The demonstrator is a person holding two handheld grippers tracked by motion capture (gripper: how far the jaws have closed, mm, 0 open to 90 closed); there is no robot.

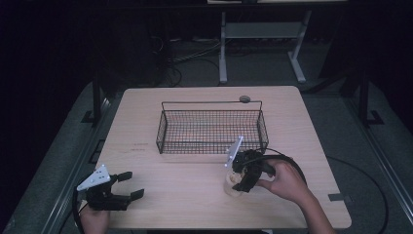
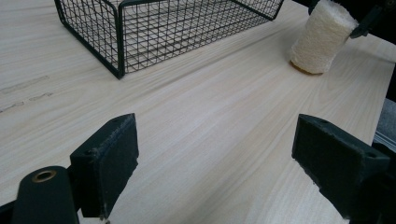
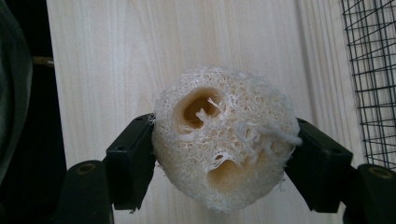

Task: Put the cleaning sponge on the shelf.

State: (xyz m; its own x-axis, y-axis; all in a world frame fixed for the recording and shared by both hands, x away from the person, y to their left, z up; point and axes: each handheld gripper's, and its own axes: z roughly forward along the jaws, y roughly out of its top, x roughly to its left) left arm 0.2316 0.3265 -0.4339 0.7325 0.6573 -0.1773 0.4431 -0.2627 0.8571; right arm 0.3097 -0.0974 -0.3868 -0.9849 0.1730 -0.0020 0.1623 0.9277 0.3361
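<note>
Right hand-held gripper (image 3: 219, 154) is clamping the loofah (image 3: 224, 140) at lower centre, standing on the surface (image 1: 185, 195) near the basket (image 1: 212, 127); grasping looks done, lifting it into the basket comes next. Left hand-held gripper (image 2: 215, 163) is waiting wide open, empty.

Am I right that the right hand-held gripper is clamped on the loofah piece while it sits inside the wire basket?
Not quite: the right hand-held gripper is clamped on the loofah piece, but it stands on the table in front of the wire basket, not inside, as the high view shows.
</note>
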